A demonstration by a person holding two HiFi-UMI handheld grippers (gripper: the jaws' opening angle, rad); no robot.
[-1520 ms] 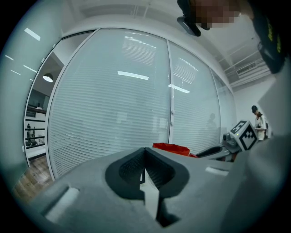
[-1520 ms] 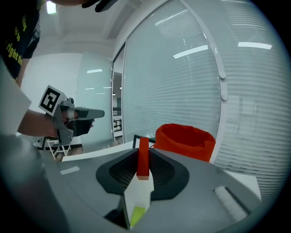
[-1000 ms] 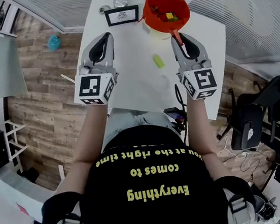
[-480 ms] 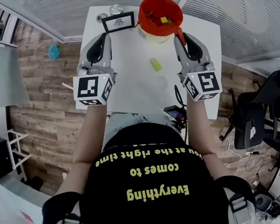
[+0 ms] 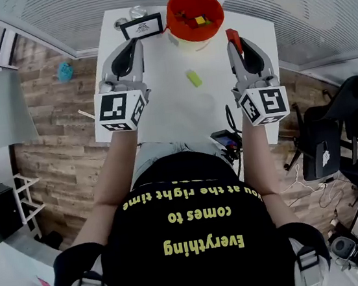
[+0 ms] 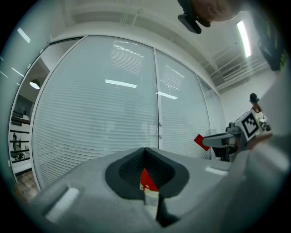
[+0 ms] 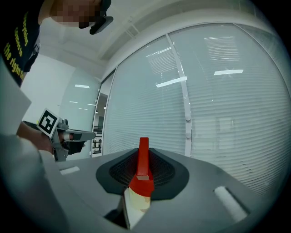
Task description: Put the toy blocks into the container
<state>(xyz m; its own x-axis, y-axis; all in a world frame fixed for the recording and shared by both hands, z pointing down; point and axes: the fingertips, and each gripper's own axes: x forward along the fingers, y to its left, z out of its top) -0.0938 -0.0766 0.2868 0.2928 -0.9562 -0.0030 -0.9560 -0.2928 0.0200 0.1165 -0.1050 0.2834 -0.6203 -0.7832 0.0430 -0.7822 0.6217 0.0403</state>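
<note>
Right tongs (image 5: pixel 237 45) clamping red block (image 7: pixel 143 159), left tongs (image 5: pixel 131 46) closed

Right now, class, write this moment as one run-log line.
left hand-held gripper: shut | right hand-held gripper: shut on red block, beside orange container | green block: loose on table

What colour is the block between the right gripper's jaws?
Red. The block shows best in the right gripper view.
</note>
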